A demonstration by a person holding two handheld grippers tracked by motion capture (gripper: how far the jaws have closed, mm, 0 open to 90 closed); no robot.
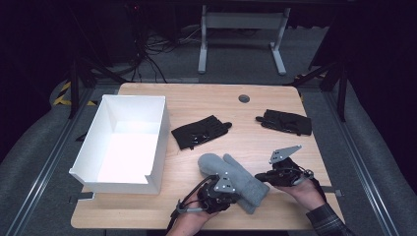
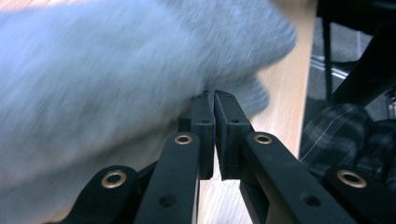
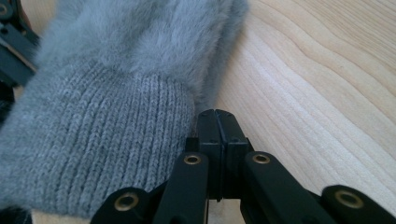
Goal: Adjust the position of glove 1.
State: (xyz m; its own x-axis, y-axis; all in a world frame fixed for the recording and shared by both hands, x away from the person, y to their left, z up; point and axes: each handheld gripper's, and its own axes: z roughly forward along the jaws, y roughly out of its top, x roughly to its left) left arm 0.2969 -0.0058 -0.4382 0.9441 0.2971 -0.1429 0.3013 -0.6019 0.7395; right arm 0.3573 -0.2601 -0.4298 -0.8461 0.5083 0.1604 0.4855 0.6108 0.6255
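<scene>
Meanwhile, the left gripper [image 1: 220,189] is pinching the grey mitten [image 1: 231,179] at its near edge on the counter [image 1: 206,101]; the right gripper's [image 1: 260,176] fingers [image 3: 219,135] are clamping the cuff's rim; such thin bites are risking slippage.

No readable text

No letters, numbers, labels or brand marks can be made out on the mitten, the gloves, the box or the tabletop.
</scene>
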